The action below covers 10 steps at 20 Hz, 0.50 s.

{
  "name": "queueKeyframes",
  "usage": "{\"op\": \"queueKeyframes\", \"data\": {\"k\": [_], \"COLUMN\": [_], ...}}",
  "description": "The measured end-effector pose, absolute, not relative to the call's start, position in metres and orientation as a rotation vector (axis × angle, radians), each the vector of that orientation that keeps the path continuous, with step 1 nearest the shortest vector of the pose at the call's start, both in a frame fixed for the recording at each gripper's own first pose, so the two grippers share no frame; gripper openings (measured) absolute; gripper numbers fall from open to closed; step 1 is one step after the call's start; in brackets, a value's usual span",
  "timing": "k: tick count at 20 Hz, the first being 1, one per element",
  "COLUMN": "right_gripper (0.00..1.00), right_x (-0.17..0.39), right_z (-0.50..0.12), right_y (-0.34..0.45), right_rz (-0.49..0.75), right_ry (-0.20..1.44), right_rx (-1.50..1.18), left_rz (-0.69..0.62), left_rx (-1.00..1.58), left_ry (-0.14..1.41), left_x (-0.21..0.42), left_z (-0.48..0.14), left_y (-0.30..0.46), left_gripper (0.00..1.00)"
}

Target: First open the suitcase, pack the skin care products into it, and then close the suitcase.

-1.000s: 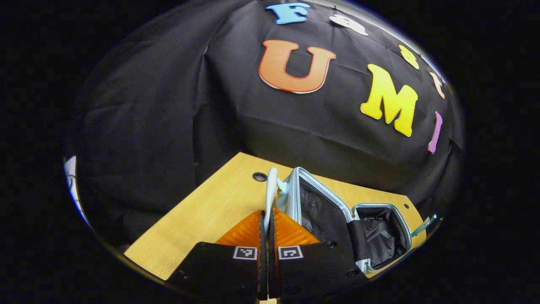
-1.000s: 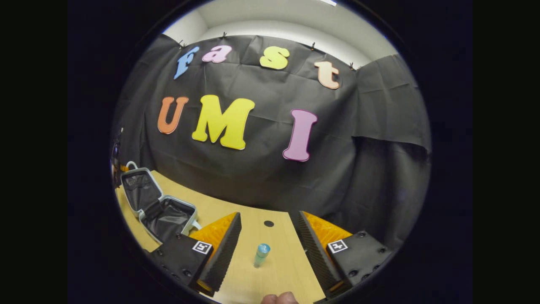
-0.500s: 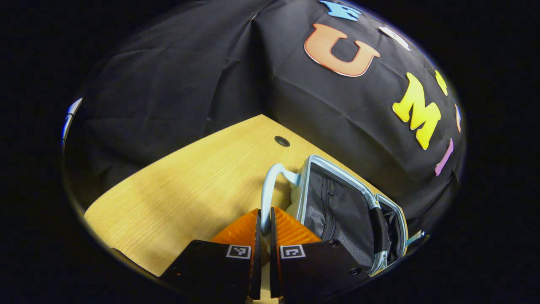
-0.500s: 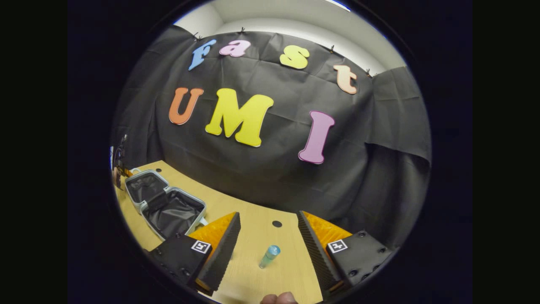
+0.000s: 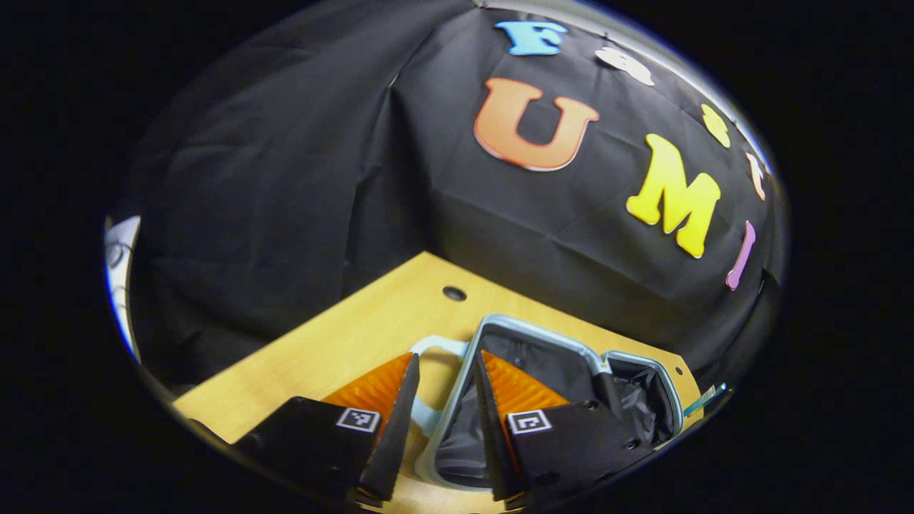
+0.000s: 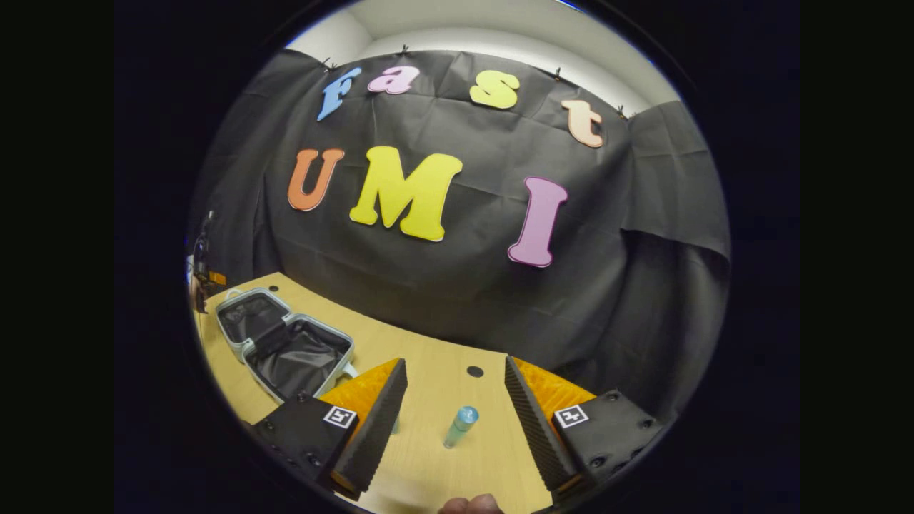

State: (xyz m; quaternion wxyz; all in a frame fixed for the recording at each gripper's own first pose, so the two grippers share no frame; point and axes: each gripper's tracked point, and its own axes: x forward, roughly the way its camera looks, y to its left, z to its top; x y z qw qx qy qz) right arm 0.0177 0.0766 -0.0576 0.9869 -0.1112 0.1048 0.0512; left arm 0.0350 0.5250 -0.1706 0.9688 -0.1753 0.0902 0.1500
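Now, at the far left of the right gripper view, your suitcase (image 6: 285, 346) lies flat and open on the table (image 6: 428, 457), both dark-lined halves facing up, so the packing can start. In the left gripper view you hold the left gripper (image 5: 443, 421) low at the bottom centre, its fingers spread and gripping nothing. The handle (image 5: 428, 350) sits between them, and the rim of the near half runs up through the same gap. That placement suits a hand that is done with the lid, I judge. Part of that near half is hidden behind your right-hand finger, and the far half toward the lower right is cut by the edge of the view, so you cannot check its whole lining. A thin bluish thing at the far lower right is too small to name.

Moving right in the right gripper view, your right gripper (image 6: 457, 428) is wide open at the bottom centre and holds nothing. The bottle (image 6: 460, 426) lies tilted on the table between the fingers, touching neither, well apart from the suitcase. You seem lined up to close on it. A small piece by the left finger is mostly hidden; I cannot tell what it is. A fingertip (image 6: 468, 505) of yours peeks in at the bottom edge.
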Motion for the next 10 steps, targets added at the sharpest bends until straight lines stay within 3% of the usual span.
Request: {"op": "queueKeyframes", "data": {"k": [3,4,5,6,7,8,9,10], "right_gripper": [0.81,0.82,0.82,0.82,0.83,0.82,0.80,0.82], "right_x": [0.017,0.016,0.016,0.015,0.016,0.015,0.015,0.015], "right_z": [-0.055,-0.055,-0.055,-0.054,-0.053,-0.051,-0.051,-0.053], "right_y": [0.071,0.066,0.061,0.055,0.048,0.040,0.030,0.020], "right_rz": [0.112,0.110,0.107,0.105,0.099,0.090,0.079,0.067], "right_ry": [0.196,0.191,0.189,0.184,0.178,0.169,0.162,0.160], "right_rx": [-0.184,-0.172,-0.160,-0.150,-0.143,-0.136,-0.128,-0.122], "left_rz": [0.279,0.271,0.288,0.337,0.387,0.392,0.367,0.336], "left_rx": [-0.219,-0.174,-0.125,-0.079,-0.040,-0.025,-0.020,-0.012], "left_ry": [-0.005,-0.029,-0.029,-0.032,-0.043,-0.055,-0.053,-0.053], "left_x": [0.026,0.023,0.020,0.015,0.013,0.013,0.014,0.012], "left_z": [-0.071,-0.050,-0.039,-0.029,-0.019,-0.011,-0.011,-0.008], "left_y": [0.477,0.456,0.441,0.432,0.422,0.405,0.380,0.349], "left_gripper": [0.70,0.89,0.79,0.80,0.92,0.92,0.68,0.81]}}
